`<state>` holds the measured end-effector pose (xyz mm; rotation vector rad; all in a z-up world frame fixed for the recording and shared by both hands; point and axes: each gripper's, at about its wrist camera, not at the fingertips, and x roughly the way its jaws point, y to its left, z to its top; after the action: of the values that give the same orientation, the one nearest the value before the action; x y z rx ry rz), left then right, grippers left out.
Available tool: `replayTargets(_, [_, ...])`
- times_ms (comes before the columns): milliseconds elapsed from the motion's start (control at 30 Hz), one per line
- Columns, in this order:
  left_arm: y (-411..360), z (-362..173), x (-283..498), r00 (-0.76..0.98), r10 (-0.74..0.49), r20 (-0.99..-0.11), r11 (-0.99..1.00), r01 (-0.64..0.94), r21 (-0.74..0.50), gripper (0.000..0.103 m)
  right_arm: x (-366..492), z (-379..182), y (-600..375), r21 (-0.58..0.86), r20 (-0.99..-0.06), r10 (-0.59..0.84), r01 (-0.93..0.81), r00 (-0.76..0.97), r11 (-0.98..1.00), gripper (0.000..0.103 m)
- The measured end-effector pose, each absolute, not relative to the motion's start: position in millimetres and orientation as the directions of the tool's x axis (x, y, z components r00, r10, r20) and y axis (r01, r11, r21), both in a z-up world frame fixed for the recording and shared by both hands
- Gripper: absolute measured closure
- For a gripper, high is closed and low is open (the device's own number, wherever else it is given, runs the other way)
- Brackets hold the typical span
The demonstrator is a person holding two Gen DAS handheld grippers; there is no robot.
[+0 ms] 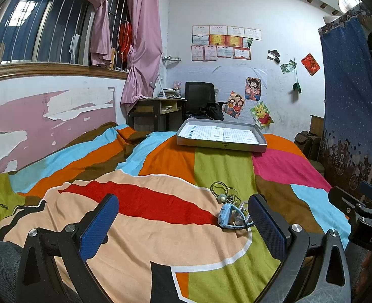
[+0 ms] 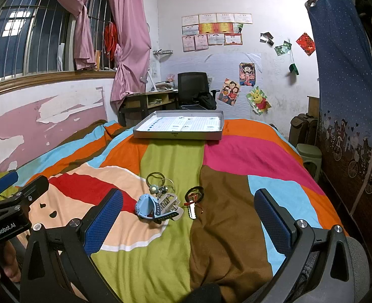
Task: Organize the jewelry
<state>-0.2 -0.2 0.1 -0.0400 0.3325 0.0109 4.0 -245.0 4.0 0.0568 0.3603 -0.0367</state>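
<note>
A small pile of jewelry lies on the striped bedspread. In it are a light blue watch (image 2: 148, 208), a grey hair claw (image 2: 169, 203), a green hair tie with a flower (image 2: 154, 180), thin rings (image 2: 167, 184) and a black hair tie with a red string and a silver key (image 2: 193, 198). A shallow grey tray (image 2: 178, 134) lined with printed paper sits farther up the bed. My right gripper (image 2: 188, 221) is open just short of the pile. My left gripper (image 1: 183, 224) is open too, with the watch (image 1: 227, 216) beside its right finger (image 1: 266, 224). Neither holds anything.
The bed runs along a peeling pink and white wall (image 2: 34, 116) on the left. Past the tray (image 1: 221, 144) stand a desk (image 2: 145, 102) and a black office chair (image 2: 193, 88). A blue curtain (image 2: 347, 96), a suitcase (image 2: 303, 128) and a green stool (image 2: 309, 155) are on the right.
</note>
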Motion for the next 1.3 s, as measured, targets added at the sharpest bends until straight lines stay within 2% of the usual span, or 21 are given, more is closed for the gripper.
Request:
replayTargets(1133, [-0.3,0.1,-0.2,0.946,0.006,-0.325,0.999,-0.018,-0.033,0.0,4.1,3.2,-245.3,0.054,-0.352,-0.024,0.046,0.936,0.997,0.001])
replayTargets(1300, [3.4,-1.0,4.9,0.935,-0.01,-0.356,0.998,-0.011,-0.056,0.0,3.9,3.3,-246.1,0.055,-0.351,-0.032,0.055,0.936,0.997,0.001])
